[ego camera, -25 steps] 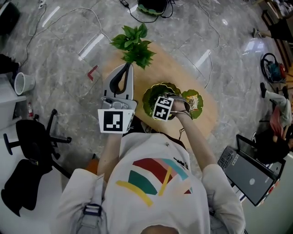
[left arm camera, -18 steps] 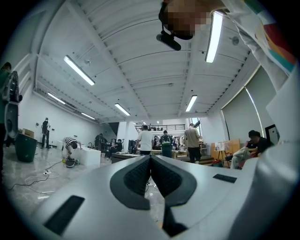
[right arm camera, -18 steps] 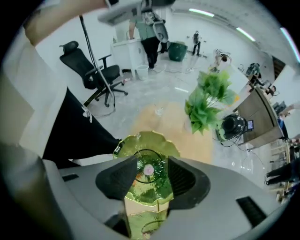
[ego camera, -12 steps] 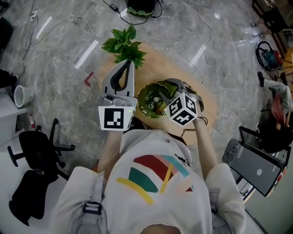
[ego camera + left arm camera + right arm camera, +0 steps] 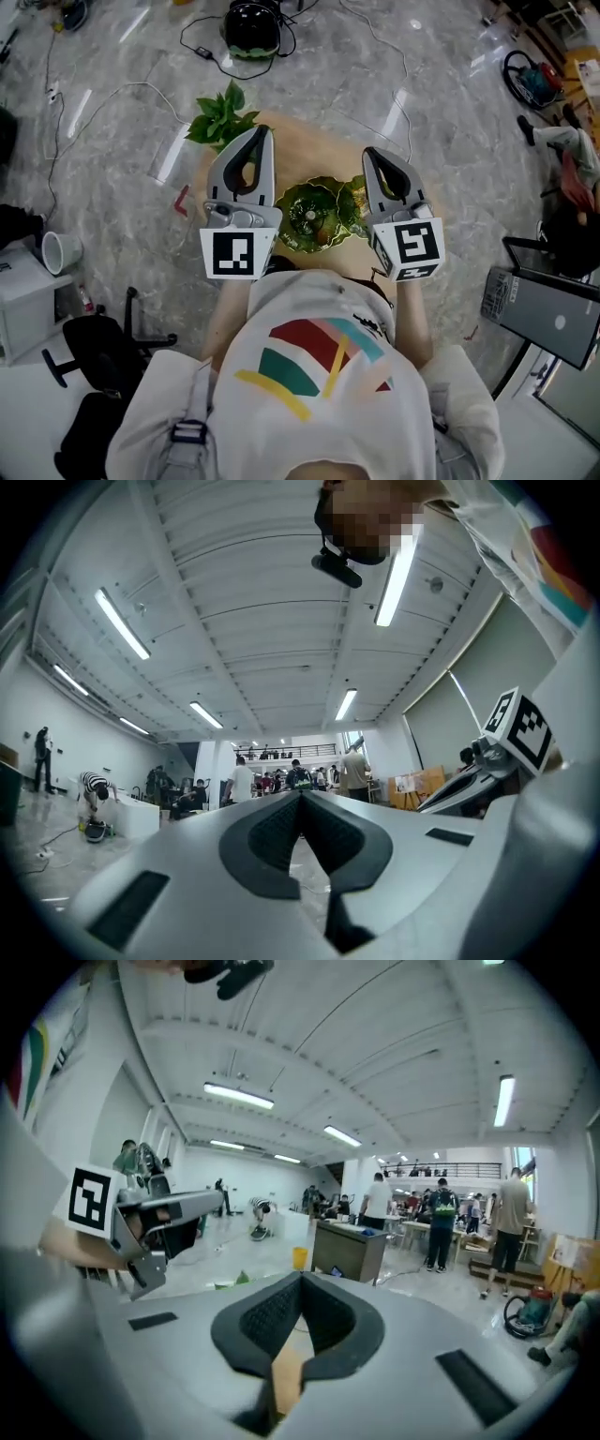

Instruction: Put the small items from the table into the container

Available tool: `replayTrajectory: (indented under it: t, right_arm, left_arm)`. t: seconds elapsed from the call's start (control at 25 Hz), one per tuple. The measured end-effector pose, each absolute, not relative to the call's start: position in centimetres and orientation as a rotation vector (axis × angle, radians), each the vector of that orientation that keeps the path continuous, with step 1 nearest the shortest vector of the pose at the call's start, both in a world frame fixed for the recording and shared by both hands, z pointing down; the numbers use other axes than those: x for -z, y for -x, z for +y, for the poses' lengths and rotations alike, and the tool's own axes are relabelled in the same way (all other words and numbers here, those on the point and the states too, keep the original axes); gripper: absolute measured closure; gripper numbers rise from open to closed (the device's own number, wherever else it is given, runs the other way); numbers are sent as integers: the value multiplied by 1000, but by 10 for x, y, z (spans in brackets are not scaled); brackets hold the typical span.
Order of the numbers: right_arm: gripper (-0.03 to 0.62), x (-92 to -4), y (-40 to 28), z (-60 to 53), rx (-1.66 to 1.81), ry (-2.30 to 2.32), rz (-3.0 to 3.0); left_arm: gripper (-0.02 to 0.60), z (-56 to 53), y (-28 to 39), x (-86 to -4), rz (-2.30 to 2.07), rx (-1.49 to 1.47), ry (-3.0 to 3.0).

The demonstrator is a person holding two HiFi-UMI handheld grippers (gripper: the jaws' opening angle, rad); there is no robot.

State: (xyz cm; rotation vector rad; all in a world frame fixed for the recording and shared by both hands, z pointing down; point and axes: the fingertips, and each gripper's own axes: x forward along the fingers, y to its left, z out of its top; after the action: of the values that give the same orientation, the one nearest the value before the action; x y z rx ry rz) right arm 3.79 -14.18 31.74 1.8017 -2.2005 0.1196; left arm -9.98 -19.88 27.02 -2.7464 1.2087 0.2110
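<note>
The left tool is held level above the bench, pointing to 12 o'clock in the head view. Its own view shows the two dark pads pressed together with nothing between them. The right tool is held alongside it at 3 o'clock, also pointing to 12 o'clock. Its jaws are closed right up and empty too, as the right gripper view shows. Each tool appears in the other's view: the right one at 3 o'clock, the left one at 9 o'clock.

The green dish sits on the bench in the gap between the two tools, below them and touched by neither. A few small bits lie in it, too small to tell apart. A second dish lies just beside it at 3 o'clock, partly hidden behind the right tool. A plant stands at the bench's 10 o'clock edge. On the floor at 9 o'clock sits a paper cup, and a laptop is at 4 o'clock
</note>
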Motion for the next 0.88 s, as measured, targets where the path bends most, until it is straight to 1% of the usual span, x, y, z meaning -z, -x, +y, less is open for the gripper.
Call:
replayTrajectory:
  t: [0.16,0.4,0.88]
  right_arm:
    - [580,-293,-60,-119,-92,-1929,-2233]
    - [580,-284,-90,-94,-127,-2064,-2225]
    - [580,-278,-109,-72,-81,-2159,-2164]
  left_arm:
    - [572,-196,80,-255,1141,-239,2748]
    - [572,-183,53,-234,1038,-271,2736]
    - [572,-164,32,-220,963,-214,2708]
